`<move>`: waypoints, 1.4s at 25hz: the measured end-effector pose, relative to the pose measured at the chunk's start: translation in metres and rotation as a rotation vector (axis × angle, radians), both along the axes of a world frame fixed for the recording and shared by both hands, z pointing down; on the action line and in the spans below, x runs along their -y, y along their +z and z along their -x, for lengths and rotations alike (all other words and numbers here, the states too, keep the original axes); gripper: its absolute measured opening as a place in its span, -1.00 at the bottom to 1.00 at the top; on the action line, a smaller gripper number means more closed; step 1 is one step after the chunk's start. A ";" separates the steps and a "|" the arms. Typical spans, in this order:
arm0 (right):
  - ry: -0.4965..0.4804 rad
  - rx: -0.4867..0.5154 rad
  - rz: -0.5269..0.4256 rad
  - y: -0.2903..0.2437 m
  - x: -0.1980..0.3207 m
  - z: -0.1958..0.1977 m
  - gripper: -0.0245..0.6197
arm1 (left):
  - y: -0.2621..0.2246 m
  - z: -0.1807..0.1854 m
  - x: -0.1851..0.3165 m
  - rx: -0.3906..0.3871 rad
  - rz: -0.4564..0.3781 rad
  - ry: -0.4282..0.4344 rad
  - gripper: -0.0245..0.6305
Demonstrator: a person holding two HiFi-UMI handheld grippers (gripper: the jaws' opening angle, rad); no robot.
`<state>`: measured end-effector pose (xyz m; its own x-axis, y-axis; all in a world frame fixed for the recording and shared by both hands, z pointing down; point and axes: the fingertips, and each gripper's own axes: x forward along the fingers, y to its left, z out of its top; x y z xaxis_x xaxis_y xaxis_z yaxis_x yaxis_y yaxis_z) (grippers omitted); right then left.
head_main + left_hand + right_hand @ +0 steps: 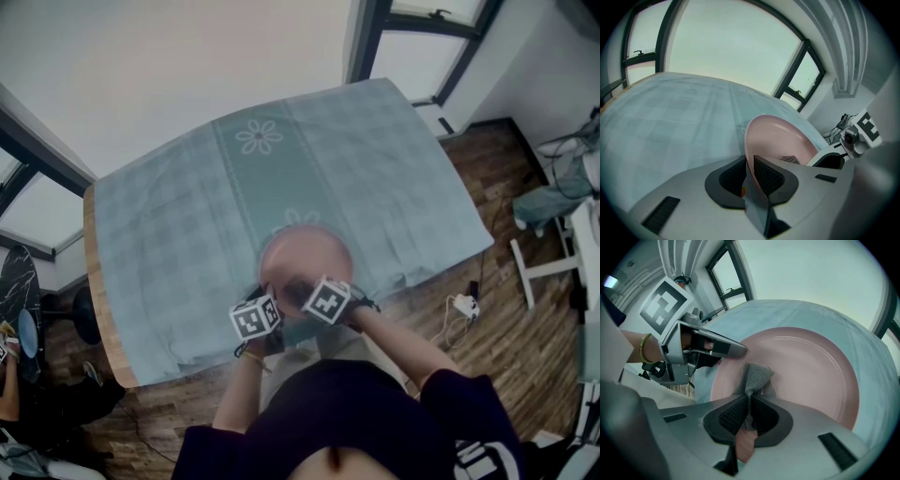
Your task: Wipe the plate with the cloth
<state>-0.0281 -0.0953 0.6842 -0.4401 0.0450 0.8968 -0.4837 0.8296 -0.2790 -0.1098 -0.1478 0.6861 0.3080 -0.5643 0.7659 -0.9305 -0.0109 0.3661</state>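
The plate (811,366), by the near edge of the table (97,281), could be levered loose if the cloth (754,376) is pressed too hard, since its rim is merely pinched by the left gripper (751,176), while the cloth is clamped in the right gripper (749,411) against the plate's face.

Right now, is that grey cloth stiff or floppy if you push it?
Probably floppy: the grey woven cloth bunches into folds where the right gripper pinches it. It likely slides easily over the smooth round pink plate.
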 end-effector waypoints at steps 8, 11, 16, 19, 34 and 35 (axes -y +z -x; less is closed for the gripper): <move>-0.041 0.019 0.021 -0.002 -0.007 0.007 -0.82 | 0.000 0.001 -0.001 -0.005 0.004 -0.005 -0.73; -0.037 0.019 0.016 -0.003 -0.005 0.004 -0.82 | 0.001 0.000 -0.001 -0.007 0.006 -0.005 -0.73; 0.036 0.051 0.000 -0.013 0.004 -0.003 -0.82 | 0.000 -0.001 -0.001 -0.007 0.006 -0.003 -0.73; 0.081 0.057 -0.032 -0.020 0.017 -0.011 -0.82 | 0.000 -0.001 -0.001 -0.010 0.003 -0.003 -0.73; 0.206 -0.112 -0.254 -0.027 0.103 -0.077 -0.82 | 0.001 -0.002 -0.001 -0.016 0.007 0.001 -0.73; 0.206 -0.127 -0.261 -0.025 0.107 -0.080 -0.82 | 0.001 -0.002 -0.001 -0.017 0.008 0.001 -0.73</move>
<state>0.0522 -0.2019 0.6591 -0.3004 -0.2710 0.9145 -0.6658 0.7461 0.0024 -0.1076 -0.1467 0.6872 0.3212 -0.5582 0.7650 -0.9242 -0.0087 0.3817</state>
